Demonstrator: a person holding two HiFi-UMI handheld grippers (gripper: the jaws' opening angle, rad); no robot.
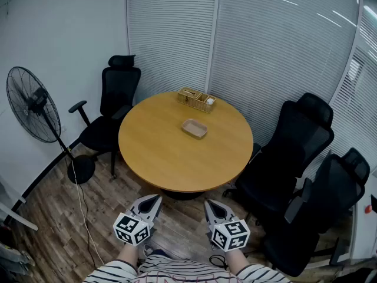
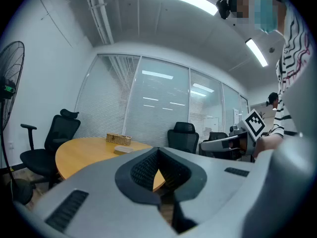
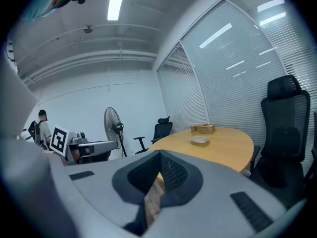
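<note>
My left gripper (image 1: 152, 201) and right gripper (image 1: 211, 206) are held side by side low in the head view, short of the round wooden table (image 1: 159, 152). Both are shut with nothing between the jaws; their tips meet in the left gripper view (image 2: 158, 168) and the right gripper view (image 3: 157, 168). On the table lie a small shallow tray (image 1: 194, 128) near the middle and a wicker basket (image 1: 197, 99) at the far edge. Each gripper view shows the other gripper's marker cube (image 2: 255, 123) (image 3: 59, 139).
Black office chairs stand at the left (image 1: 112, 114) and right (image 1: 294, 158) (image 1: 330, 205) of the table. A standing fan (image 1: 32, 105) with a cable on the wooden floor is at the far left. Glass walls with blinds (image 1: 235, 46) close off the back.
</note>
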